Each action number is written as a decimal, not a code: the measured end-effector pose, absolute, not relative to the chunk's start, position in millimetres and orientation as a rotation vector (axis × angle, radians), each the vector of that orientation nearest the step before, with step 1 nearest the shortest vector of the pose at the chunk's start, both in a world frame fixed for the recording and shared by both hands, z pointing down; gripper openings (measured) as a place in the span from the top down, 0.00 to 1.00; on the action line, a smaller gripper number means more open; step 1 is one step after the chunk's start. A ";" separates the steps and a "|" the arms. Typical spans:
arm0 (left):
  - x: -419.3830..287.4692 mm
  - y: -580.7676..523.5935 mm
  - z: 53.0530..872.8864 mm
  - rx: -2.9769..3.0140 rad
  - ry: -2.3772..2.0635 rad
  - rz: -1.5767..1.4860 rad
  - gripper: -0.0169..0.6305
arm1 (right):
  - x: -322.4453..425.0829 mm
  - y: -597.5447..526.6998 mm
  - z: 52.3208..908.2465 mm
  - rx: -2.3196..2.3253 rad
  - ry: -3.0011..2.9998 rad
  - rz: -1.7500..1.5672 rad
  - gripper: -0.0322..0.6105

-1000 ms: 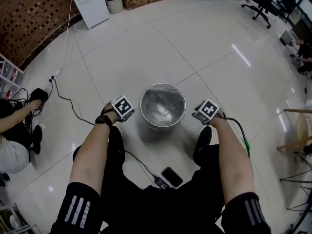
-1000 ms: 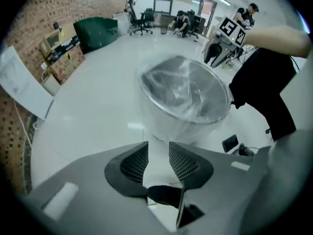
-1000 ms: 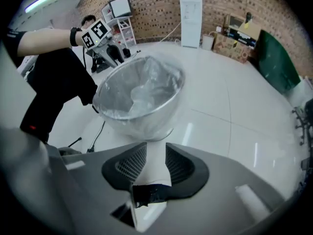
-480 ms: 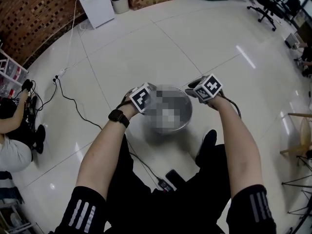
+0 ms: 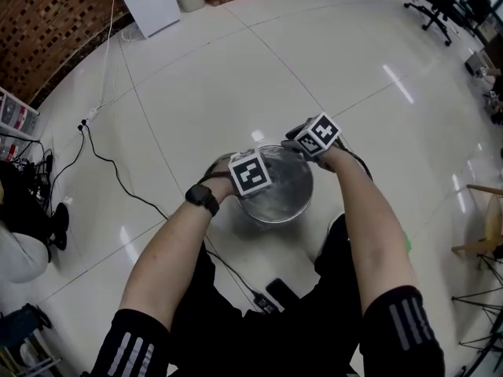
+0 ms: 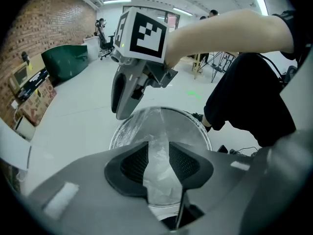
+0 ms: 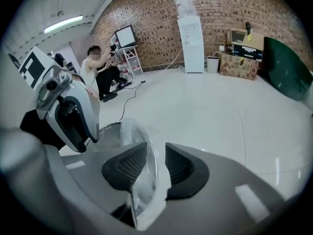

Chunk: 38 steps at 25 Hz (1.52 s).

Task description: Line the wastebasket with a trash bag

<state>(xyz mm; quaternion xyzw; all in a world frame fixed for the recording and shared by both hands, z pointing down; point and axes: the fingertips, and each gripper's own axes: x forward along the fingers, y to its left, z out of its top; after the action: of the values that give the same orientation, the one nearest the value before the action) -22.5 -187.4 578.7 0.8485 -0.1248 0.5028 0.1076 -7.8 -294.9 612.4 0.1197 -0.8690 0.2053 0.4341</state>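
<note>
While you held both grippers over the wastebasket (image 5: 271,213), the head view placed it at mid-frame on the glossy tiled floor (image 5: 189,93), just ahead of your legs. It was a round, straight-walled bin with a shiny metallic look, and the clear trash bag (image 5: 275,188) clouded its inside. Your left gripper (image 5: 253,177) sat over the rim's left edge and your right gripper (image 5: 314,138) over its upper right edge.

In the left gripper view, your jaws were clamped on a crumpled strip of the thin, translucent film, which ran down from the ribbed black pads (image 6: 134,163) towards the round mouth below. The right gripper hung above that mouth in the upper part of the frame.

In the right gripper view, the jaws likewise pinched a fold of the bag, wrinkled and glassy between the pads. The bin's rim curved at lower left, beside the smooth grey shell of the left gripper.

You seemed to be spreading the bag's mouth. To do that well, you probably needed to draw the two held edges to opposite sides, keep the pull even, then fold the film outward and down over the rim. Film this thin looked easy to tear or let slip.
</note>
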 end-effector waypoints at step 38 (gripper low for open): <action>34.9 -201.3 734.0 2.389 -0.225 1.791 0.78 | 13.2 -363.5 701.8 0.455 -2.134 0.321 0.94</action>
<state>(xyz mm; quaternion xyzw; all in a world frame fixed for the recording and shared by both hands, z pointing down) 34.9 -201.3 734.0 0.7957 -0.0748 0.5965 0.0737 13.2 -363.5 701.8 0.1840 -0.8636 0.1300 0.4511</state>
